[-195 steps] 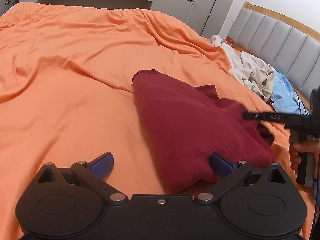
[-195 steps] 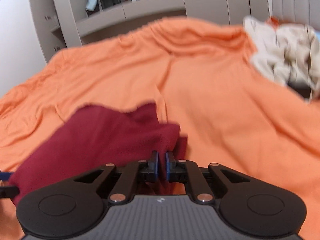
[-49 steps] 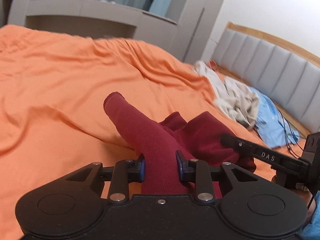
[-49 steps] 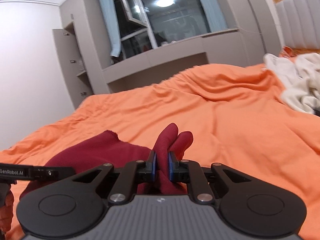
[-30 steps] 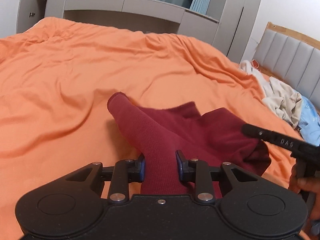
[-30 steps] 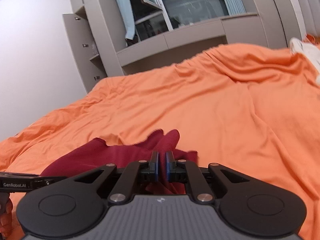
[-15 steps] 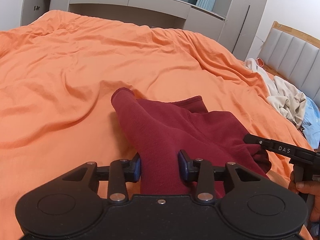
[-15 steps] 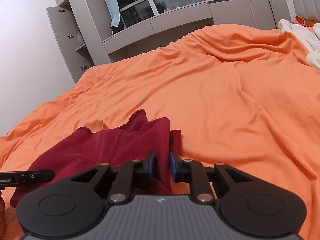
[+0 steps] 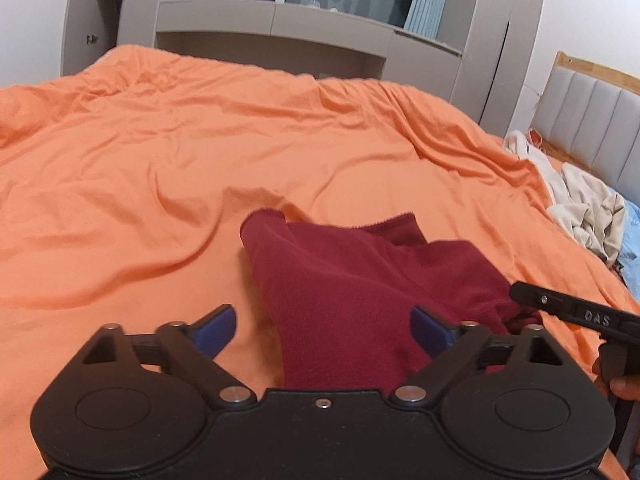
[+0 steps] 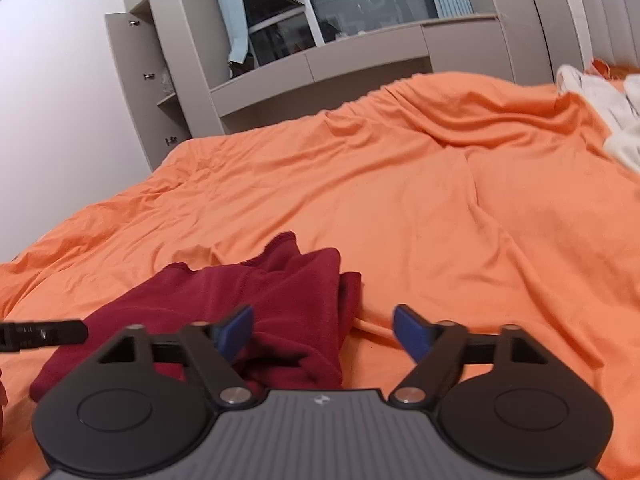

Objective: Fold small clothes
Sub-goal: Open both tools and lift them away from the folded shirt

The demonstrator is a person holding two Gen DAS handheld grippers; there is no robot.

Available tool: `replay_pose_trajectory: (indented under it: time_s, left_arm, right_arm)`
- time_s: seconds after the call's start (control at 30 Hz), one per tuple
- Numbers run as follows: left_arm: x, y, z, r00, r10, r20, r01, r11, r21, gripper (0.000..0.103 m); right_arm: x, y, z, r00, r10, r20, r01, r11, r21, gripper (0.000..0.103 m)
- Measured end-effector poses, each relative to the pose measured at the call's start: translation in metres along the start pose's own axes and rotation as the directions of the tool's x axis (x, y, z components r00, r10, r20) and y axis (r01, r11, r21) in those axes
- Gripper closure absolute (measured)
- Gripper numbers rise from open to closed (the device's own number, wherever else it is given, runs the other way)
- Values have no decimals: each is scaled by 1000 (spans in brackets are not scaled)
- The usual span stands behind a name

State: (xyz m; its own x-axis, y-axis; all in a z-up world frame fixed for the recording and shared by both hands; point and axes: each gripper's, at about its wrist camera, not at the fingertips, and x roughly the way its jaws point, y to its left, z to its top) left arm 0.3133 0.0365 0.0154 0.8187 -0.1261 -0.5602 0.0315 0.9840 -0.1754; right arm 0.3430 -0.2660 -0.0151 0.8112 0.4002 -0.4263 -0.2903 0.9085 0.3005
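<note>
I've just opened both grippers, left (image 9: 322, 326) and right (image 10: 323, 328), jaws apart over the garment (image 9: 360, 292), which may slump unfolded on the soft bed (image 9: 160, 168).

The only lettering I can read is "DAS", in pale capitals on the black finger of the right gripper (image 9: 576, 312), at about four o'clock in the left wrist view. The same view's far wall has nothing legible. In the right wrist view a small pale logo (image 10: 320, 399) sits at six o'clock on the gripper body, too small to read.
</note>
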Motion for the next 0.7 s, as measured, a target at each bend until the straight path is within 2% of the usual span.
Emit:
replay_pose_trajectory:
  time_s: [0.1, 0.23, 0.53, 0.7]
  left_arm:
    - [-13, -6, 1, 999, 1, 48, -2, 1000, 17, 1]
    - [-31, -11, -5, 995, 17, 94, -19, 1000, 24, 1]
    - [-78, -21, -35, 988, 24, 154, -23, 1000, -7, 1]
    - [-110, -29, -62, 974, 71, 213, -77, 997, 21, 1]
  right_arm:
    - [-14, 8, 2, 1000, 7, 25, -6, 999, -43, 8]
    - [-37, 17, 2, 996, 11, 84, -5, 998, -63, 1]
    - [-92, 35, -14, 985, 19, 174, -1, 995, -101, 0]
    - [-130, 44, -31, 975, 25, 223, 0, 993, -114, 0]
